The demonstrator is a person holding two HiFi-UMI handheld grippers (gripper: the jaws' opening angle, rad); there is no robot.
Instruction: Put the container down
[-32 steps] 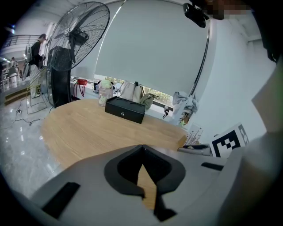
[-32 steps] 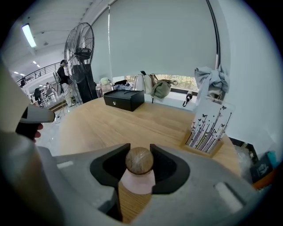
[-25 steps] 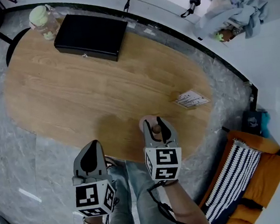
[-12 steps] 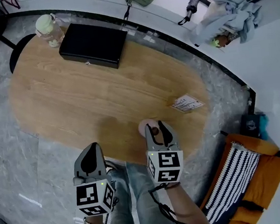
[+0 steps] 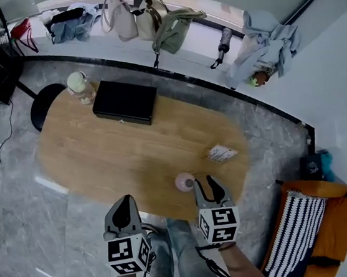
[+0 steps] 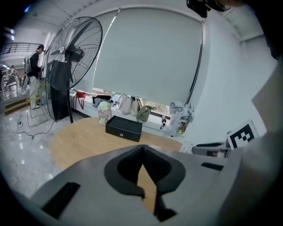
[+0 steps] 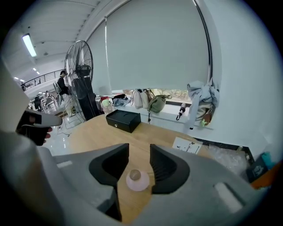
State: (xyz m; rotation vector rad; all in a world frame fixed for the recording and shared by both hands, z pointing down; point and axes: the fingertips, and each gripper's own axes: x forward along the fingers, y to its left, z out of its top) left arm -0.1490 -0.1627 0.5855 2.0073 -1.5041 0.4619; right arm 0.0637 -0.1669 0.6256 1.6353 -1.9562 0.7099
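A second ago my right hand-held gripper point(image 5: 205, 184) had the container point(image 5: 185, 181) between its jaws at the near edge of the bench point(image 5: 119, 154); now the gripper has drawn back towards me and the container stands on the wood on its own, just ahead of the jaw tips and slightly to their left in the head view. That view has also risen since then and takes in the whole oval bench and the window ledge beyond it. In the right gripper view the jaws stand well apart and grip nothing, with the container showing low in the gap between them, resting on the bench beyond. My left hand-held gripper point(image 5: 126, 200) hangs off the near edge of the bench over the floor, its jaws closed tip to tip with nothing between them, as the left gripper view shows. The container is small, round and pale pink, with a little brownish knob at the centre of its top, and it sits upright. A printed card point(image 5: 222, 154) lies near it to the right, while a black box point(image 5: 125, 102) and a jar point(image 5: 81, 88) stay well apart at the far end.
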